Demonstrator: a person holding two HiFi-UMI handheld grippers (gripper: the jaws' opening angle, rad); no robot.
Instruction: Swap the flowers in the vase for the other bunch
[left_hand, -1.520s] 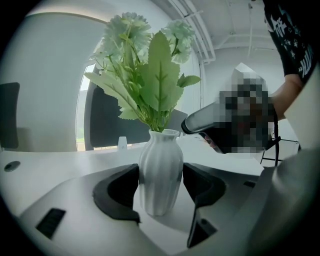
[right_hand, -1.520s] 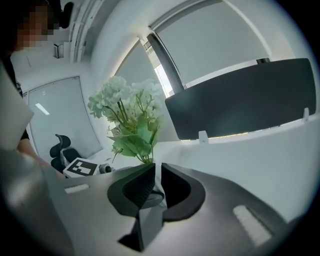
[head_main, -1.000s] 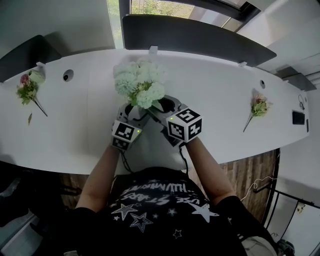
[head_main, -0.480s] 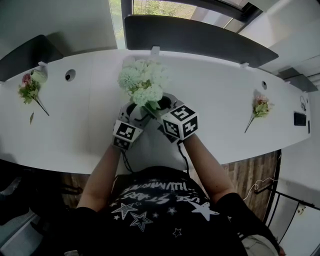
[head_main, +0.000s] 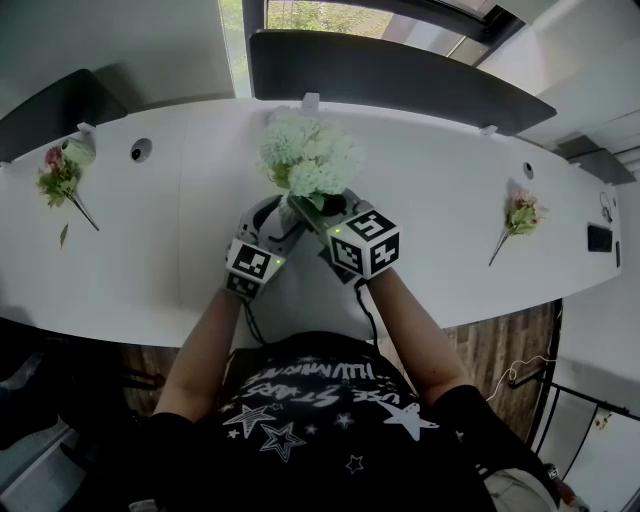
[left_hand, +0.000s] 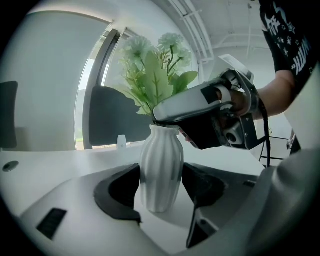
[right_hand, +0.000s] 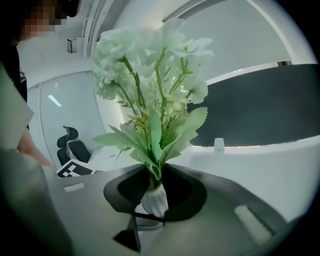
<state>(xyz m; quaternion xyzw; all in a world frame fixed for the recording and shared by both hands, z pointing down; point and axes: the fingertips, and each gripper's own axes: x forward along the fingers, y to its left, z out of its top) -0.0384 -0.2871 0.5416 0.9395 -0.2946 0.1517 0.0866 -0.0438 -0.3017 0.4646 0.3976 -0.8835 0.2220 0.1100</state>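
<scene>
Nearby, pink bunch (head_main: 58, 178) lies far left on white table (head_main: 450, 190), second bunch (head_main: 518, 214) far right. Centre: ribbed white vase (left_hand: 161, 167) upright, clamped in left gripper (left_hand: 160, 189); right gripper (right_hand: 154, 189), jaws just closing, pinches white flowers (right_hand: 150, 70) by green stems at its mouth

From the lower middle of the head view, the left forearm (head_main: 205, 340) and right forearm (head_main: 410, 330) reach up and converge, grippers side by side at frame centre. The left gripper (left_hand: 161, 184) has its jaws wide, pressed against both sides of the vase (left_hand: 161, 165). The right gripper (right_hand: 155, 189) has just been closing its jaws, which pinch the flower stems (right_hand: 154, 172).
</scene>
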